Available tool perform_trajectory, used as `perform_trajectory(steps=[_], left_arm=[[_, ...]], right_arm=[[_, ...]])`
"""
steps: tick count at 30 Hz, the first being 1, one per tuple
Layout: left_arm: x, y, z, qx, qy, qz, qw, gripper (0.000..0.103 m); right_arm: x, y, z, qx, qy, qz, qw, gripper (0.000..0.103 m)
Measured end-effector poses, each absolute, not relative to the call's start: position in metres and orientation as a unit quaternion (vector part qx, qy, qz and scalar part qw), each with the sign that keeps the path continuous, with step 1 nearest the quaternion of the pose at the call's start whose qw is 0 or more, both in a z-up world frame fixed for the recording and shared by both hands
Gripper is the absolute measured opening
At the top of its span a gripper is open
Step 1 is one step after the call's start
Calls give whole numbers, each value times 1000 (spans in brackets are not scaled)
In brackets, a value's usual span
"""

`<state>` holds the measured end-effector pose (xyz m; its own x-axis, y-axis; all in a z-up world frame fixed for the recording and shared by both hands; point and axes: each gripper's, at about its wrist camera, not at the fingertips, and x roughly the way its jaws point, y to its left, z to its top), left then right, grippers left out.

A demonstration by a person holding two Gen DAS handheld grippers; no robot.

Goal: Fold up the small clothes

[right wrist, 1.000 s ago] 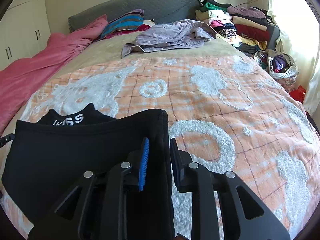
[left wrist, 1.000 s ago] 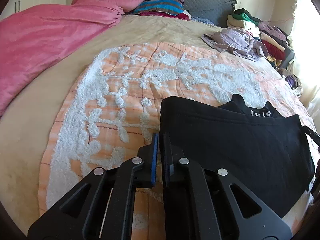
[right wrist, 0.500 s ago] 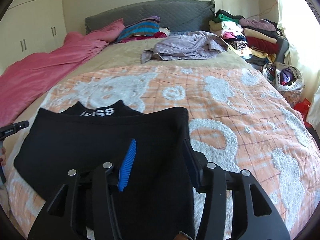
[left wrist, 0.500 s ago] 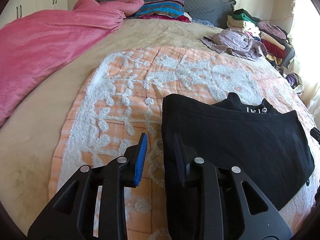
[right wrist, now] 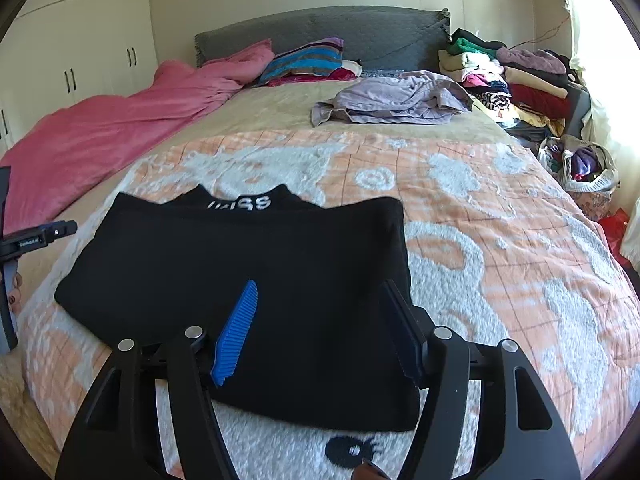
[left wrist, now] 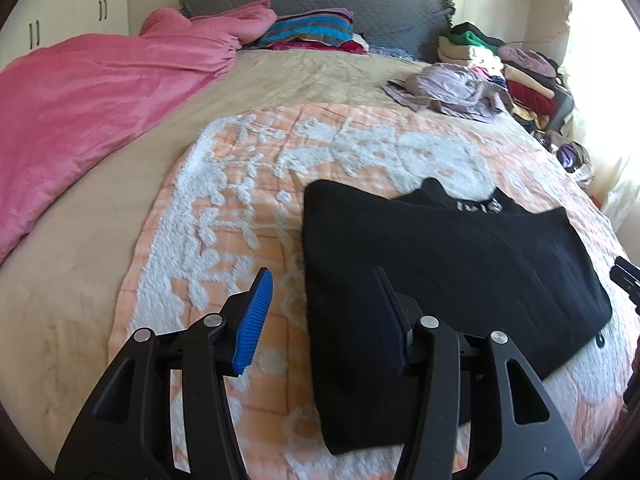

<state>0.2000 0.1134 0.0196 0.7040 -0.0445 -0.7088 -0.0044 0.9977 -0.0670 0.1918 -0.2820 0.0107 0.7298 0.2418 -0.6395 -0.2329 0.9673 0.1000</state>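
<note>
Black garment (left wrist: 440, 280) flat on bed (left wrist: 240, 220), long axis running tool to tool. Left tool (left wrist: 320, 316) jaws apart, straddling left edge. Right tool (right wrist: 320, 328) jaws apart, above right edge. Both equally near.

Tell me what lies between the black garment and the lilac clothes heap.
In the right wrist view, only the orange-and-white blanket and then the beige sheet lie between the black garment and the lilac clothes heap.

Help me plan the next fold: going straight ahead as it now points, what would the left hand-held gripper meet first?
Probably the left edge of the black garment; the open left hand-held gripper straddles that edge, with the orange patterned blanket beneath. Depth is uncertain.
</note>
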Motion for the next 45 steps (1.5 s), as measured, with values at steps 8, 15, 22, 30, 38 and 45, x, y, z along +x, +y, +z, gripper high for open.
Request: perform_trajectory(steps=[8, 15, 22, 30, 38, 45], left_arm=[[174, 86, 8, -12, 400, -43, 915, 54], [165, 71, -16, -14, 439, -55, 897, 55], [157, 69, -28, -12, 445, -50, 894, 55], [151, 71, -32, -15, 445, -44, 894, 56], [144, 76, -29, -28, 438, -45, 897, 63], [137, 85, -23, -49, 429, -43, 901, 81]], right_arm=[[175, -273, -8, -7, 364, 134, 922, 62], [167, -275, -23, -4, 384, 129, 914, 64], [161, -285, -41, 12, 402, 119, 908, 64], [156, -287, -43, 20, 398, 115, 910, 64], [149, -291, -36, 37, 392, 112, 912, 69], [138, -294, -27, 50, 381, 104, 918, 89]])
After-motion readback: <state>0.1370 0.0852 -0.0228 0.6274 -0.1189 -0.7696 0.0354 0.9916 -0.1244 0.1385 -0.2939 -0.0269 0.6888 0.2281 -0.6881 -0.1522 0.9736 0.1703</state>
